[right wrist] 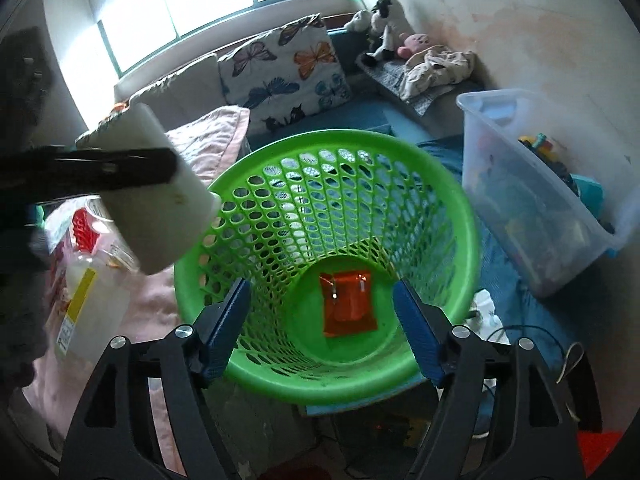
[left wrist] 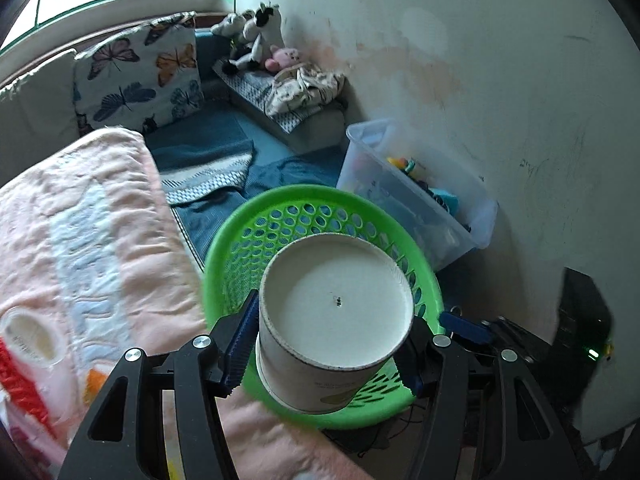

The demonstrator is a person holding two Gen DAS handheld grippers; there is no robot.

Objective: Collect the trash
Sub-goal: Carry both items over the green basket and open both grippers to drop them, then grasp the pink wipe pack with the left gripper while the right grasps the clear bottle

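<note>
Both cameras sit just behind their own fingers and look steeply down. The left wrist view faces the green basket (left wrist: 224, 256) from close, its middle filled by a white cup (left wrist: 336, 320). The right wrist view hangs right above the same basket (right wrist: 452, 208) and sees to its bottom. Both share the butterfly pillow (left wrist: 140, 76) (right wrist: 284, 76), the clear bin (left wrist: 420, 200) (right wrist: 520, 200) and the wall.

white paper cup (left wrist: 336, 320): base-forward, over green basket (left wrist: 236, 236) | orange packet (right wrist: 349, 303): flat on basket floor
</note>
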